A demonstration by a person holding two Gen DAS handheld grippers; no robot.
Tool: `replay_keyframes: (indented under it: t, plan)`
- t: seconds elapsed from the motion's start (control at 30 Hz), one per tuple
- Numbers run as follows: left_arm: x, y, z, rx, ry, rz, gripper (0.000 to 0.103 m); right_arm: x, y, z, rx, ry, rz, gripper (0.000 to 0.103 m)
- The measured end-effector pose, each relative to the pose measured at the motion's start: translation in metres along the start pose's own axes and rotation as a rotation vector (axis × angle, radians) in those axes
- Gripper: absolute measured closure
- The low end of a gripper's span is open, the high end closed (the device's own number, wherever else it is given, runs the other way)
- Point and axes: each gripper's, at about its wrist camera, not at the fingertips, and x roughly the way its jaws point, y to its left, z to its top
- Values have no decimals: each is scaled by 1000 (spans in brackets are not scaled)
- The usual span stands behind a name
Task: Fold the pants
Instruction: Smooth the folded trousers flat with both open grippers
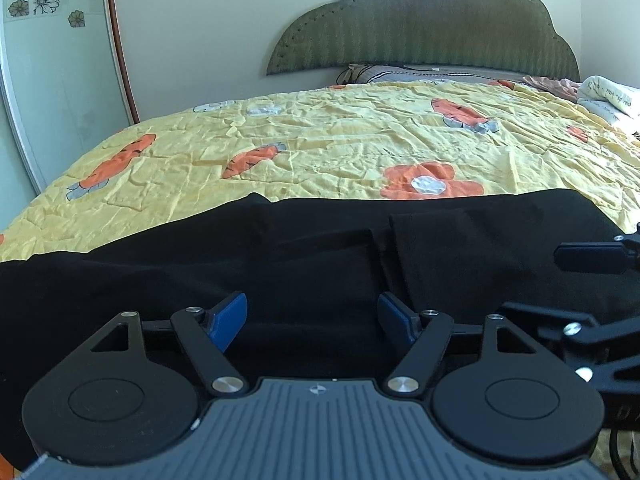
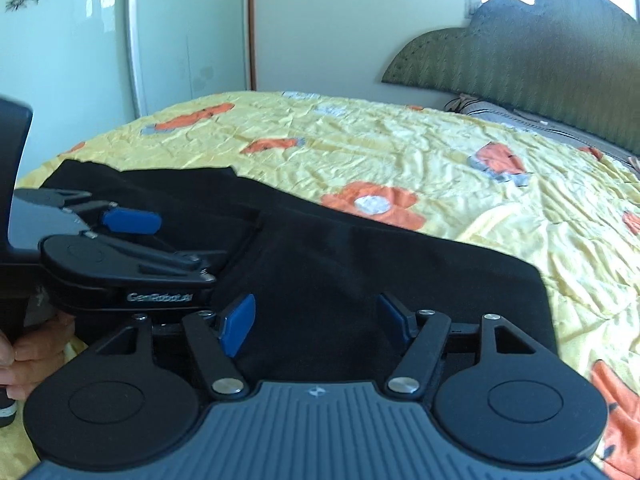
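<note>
Black pants lie spread across the near edge of the bed, with folds and a seam near the middle. They also show in the right wrist view. My left gripper is open, its blue pads just above the cloth, holding nothing. My right gripper is open too, low over the pants' right part. The left gripper shows at the left of the right wrist view, and the right gripper's finger shows at the right edge of the left wrist view.
The bed has a yellow quilt with orange flowers and carrots. A green padded headboard stands at the far end, with pillows and a white bundle near it. A wardrobe stands left of the bed.
</note>
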Motion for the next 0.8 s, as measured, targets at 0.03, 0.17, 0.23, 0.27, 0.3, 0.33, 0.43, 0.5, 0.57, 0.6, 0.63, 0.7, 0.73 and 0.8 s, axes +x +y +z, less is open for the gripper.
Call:
replay_keyframes:
  t: [0.03,0.17,0.23,0.27,0.3,0.33,0.43,0.5,0.57,0.6,0.63,0.7,0.73,0.8]
  plan:
    - [-1,2,2,-14,9,-8,28,-4,-8,1,18,-3,-6,36]
    - [-6,5,15,-75,7,-39,29,-7,-45,6,96,1,-27,36]
    - [-6,0,21,-71,-2,-63,29,-3,-59,13,105,4,-43,36]
    - [-6,-5,23,-63,-3,-67,29,2,-66,17,99,8,-41,36]
    - [-4,-10,24,-45,2,-68,29,8,-72,19,99,24,-46,36]
    - [1,-17,24,-13,17,-70,29,15,-77,21,102,47,-56,36]
    - [7,-29,17,41,39,-51,28,28,-85,17,110,88,-100,36]
    - [-1,-26,16,41,12,-66,29,16,-78,16,115,45,-104,36]
    - [-6,-20,19,27,4,-62,29,6,-70,15,97,13,-72,34]
    - [-7,-15,21,14,-1,-55,29,7,-66,14,85,25,-59,32]
    - [-7,-10,24,2,0,-47,29,12,-63,11,63,51,-50,32]
    - [-7,4,28,-32,18,-30,29,20,-60,5,31,86,-64,32]
    - [-7,14,29,-60,22,-28,29,16,-60,5,50,70,-68,32]
    - [-8,35,29,-114,32,-11,28,4,-62,8,101,39,-49,32]
